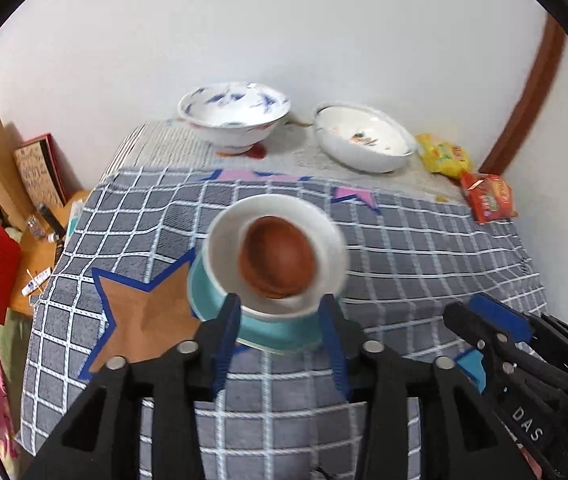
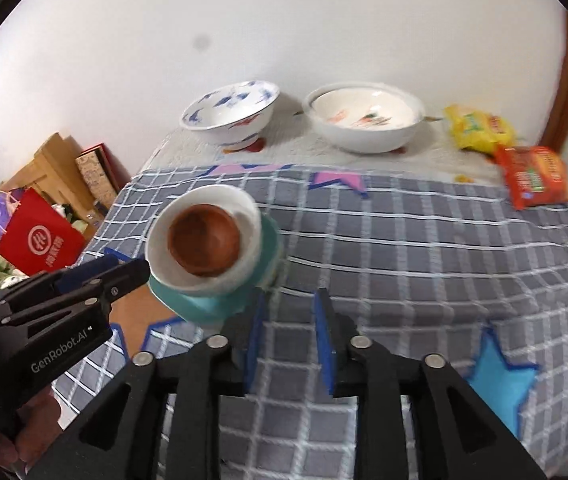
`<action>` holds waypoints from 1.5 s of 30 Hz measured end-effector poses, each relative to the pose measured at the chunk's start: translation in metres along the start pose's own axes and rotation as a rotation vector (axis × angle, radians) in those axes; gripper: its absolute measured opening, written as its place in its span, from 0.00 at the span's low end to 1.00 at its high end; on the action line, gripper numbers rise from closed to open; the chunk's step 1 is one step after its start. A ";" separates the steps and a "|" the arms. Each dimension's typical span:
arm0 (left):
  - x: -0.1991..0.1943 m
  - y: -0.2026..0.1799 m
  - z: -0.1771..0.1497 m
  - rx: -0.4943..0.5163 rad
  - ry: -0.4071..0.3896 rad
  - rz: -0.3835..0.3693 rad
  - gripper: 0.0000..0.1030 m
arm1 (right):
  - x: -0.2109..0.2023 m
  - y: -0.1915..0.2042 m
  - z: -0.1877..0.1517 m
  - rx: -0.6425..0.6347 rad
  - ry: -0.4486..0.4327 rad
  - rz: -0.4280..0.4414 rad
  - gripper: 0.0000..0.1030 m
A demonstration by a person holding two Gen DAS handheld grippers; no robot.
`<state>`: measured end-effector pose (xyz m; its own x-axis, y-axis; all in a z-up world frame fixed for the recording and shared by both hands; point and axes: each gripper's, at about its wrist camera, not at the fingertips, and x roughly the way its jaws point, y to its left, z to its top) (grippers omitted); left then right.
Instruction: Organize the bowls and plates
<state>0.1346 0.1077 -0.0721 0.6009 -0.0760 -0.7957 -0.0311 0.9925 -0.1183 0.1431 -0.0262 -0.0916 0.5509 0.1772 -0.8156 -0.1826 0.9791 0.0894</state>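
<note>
the left gripper [image 1: 280,308] is pinched on the teal bowl [image 1: 260,330], which carries a white bowl [image 1: 220,248] and a brown bowl [image 1: 278,258] above the checked cloth [image 1: 424,248]. the right gripper [image 2: 289,308] is spread, holding nothing. the tilted stack should be kept level and lowered gently.

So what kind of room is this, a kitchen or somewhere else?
Probably a lived-in home room, not clearly a kitchen: a table under a checked cloth against a plain wall, snack packets by two big bowls, and boxes and a red bag piled beside it.
</note>
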 end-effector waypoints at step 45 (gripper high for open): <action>-0.123 -0.109 -0.091 0.123 -0.212 0.065 0.83 | -0.177 -0.083 -0.116 0.121 -0.230 -0.199 0.83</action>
<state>-0.0086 -0.0001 -0.0148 0.7554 -0.0031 -0.6553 0.0149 0.9998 0.0124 -0.0339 -0.1503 -0.0210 0.7382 -0.0143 -0.6745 0.0376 0.9991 0.0200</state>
